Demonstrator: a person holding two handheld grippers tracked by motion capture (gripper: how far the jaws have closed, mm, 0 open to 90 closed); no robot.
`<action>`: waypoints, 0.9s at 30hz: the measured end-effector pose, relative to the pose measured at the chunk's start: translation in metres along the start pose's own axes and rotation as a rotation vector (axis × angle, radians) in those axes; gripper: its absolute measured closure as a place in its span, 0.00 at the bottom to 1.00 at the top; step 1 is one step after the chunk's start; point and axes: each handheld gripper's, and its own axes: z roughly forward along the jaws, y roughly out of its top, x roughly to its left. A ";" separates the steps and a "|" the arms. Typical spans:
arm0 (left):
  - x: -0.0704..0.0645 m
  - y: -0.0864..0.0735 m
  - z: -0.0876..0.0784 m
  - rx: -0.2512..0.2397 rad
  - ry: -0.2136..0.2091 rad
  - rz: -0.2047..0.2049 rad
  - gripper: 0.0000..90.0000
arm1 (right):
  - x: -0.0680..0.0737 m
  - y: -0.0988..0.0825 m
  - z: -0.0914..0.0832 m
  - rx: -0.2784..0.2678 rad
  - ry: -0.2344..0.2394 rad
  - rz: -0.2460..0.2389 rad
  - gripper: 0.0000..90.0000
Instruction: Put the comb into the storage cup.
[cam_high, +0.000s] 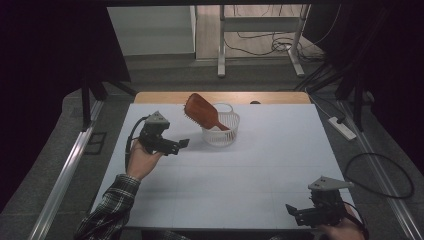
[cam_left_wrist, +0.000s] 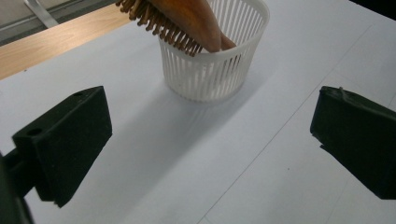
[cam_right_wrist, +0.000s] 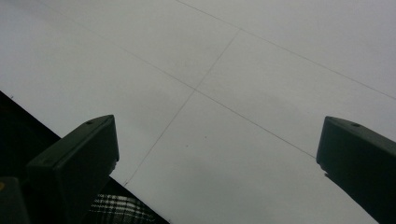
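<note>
A wooden hairbrush (cam_high: 201, 111) stood handle-down in a white slotted basket (cam_high: 220, 135) near the far middle of the white worktop (cam_high: 250, 170), its bristled head leaning out over the basket's left rim. The left gripper (cam_high: 176, 146) hovered just to the left of the basket, apart from it, with its jaws spread wide and nothing between them; in the left gripper view the basket (cam_left_wrist: 215, 65) and the brush's bristles (cam_left_wrist: 163, 28) sat ahead, between the two jaws. The right gripper (cam_high: 298, 212) rested near the front right corner of the worktop, well apart from the basket, its jaws likewise wide and empty over bare surface.

The step in hand looked like a reach for the brush. To do it well, the left gripper would need to rise and close on the solid wooden back or neck, not on the bristles, which would give and slip. The basket appeared light, so a straight upward lift along the handle seemed wise, lest the brush drag or tip it. The right gripper could steady the rim if needed.
</note>
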 end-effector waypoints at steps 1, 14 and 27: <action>-0.001 -0.003 -0.001 0.000 0.000 -0.003 0.00 | 0.000 0.000 0.000 -0.001 0.000 0.000 0.00; -0.010 -0.019 -0.013 0.003 0.001 -0.002 0.00 | 0.000 0.000 -0.001 -0.005 -0.007 0.003 0.00; -0.017 -0.036 -0.028 0.015 0.011 -0.003 0.00 | 0.000 0.000 -0.001 -0.008 -0.009 0.001 0.00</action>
